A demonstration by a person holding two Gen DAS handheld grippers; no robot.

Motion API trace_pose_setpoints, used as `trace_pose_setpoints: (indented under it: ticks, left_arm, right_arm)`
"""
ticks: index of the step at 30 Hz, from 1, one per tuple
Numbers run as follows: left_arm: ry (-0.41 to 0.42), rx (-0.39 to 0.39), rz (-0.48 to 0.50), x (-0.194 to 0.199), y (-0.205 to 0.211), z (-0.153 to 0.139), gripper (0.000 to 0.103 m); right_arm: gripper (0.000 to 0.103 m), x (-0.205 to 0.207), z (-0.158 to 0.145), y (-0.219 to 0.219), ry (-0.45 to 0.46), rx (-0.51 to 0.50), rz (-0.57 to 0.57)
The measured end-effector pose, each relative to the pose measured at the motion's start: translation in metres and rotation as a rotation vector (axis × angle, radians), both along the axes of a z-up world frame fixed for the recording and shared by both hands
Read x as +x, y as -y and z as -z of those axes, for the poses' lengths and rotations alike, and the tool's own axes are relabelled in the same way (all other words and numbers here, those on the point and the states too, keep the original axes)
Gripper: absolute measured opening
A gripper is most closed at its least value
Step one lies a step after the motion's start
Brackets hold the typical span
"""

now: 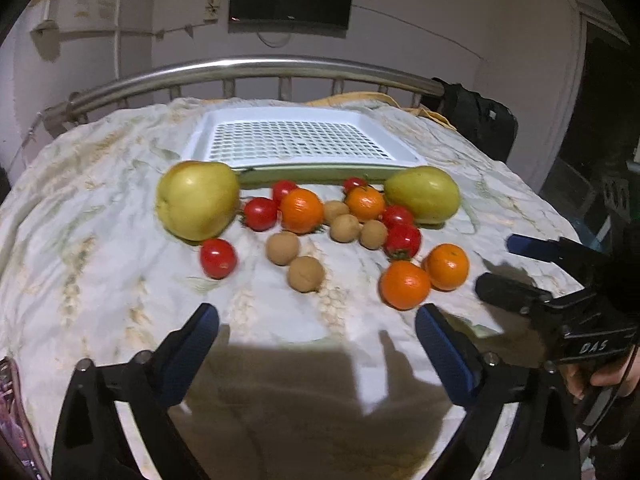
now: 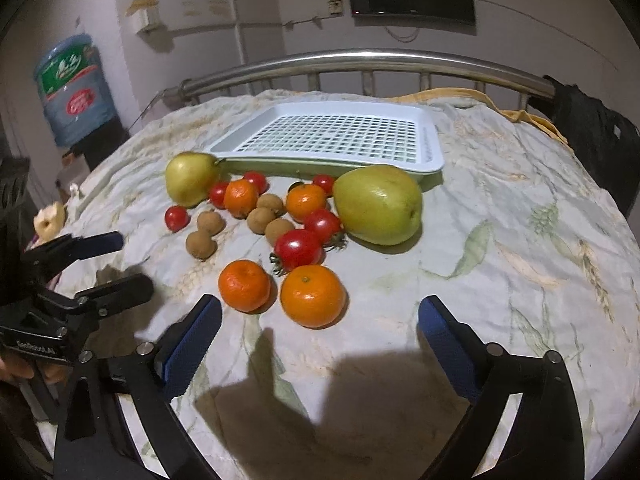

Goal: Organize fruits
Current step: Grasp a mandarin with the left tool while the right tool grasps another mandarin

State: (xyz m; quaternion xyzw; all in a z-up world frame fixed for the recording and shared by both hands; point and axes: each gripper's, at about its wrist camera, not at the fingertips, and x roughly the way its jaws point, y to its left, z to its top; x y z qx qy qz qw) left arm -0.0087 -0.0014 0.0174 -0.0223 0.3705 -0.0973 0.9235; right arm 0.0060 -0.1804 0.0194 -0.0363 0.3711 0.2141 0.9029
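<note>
Fruits on the bed by the tray (image 2: 434, 148): we count two pears (image 2: 378, 204), four oranges (image 2: 313, 296), six tomatoes (image 2: 299, 249), five longans (image 2: 201, 244). Left claw (image 1: 318, 322) and right claw (image 2: 320, 314) both wide, holding nothing.

Yellow-green pears (image 2: 378, 204), orange mandarins (image 2: 313, 295), red tomatoes (image 2: 299, 249) and tan longans (image 2: 201, 244) lay on pale leaf-printed cloth (image 2: 520, 248) before a white grid-patterned tray (image 2: 430, 148).
</note>
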Motion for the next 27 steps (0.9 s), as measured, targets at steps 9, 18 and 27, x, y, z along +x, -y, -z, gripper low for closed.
trace_pose_setpoints:
  ticks: [9, 18, 27]
  left_arm:
    - [-0.038, -0.006, 0.121, 0.015, 0.036, 0.0, 0.084]
    - [-0.082, -0.019, 0.18, 0.026, 0.046, 0.008, 0.077]
    - [-0.078, -0.01, 0.199, 0.03, 0.048, 0.007, 0.071]
  right_arm:
    - [0.076, 0.011, 0.004, 0.008, -0.066, 0.001, -0.023]
    - [0.07, 0.013, 0.007, 0.006, -0.067, -0.029, -0.059]
    - [0.07, 0.016, 0.0, 0.014, -0.065, -0.005, -0.047]
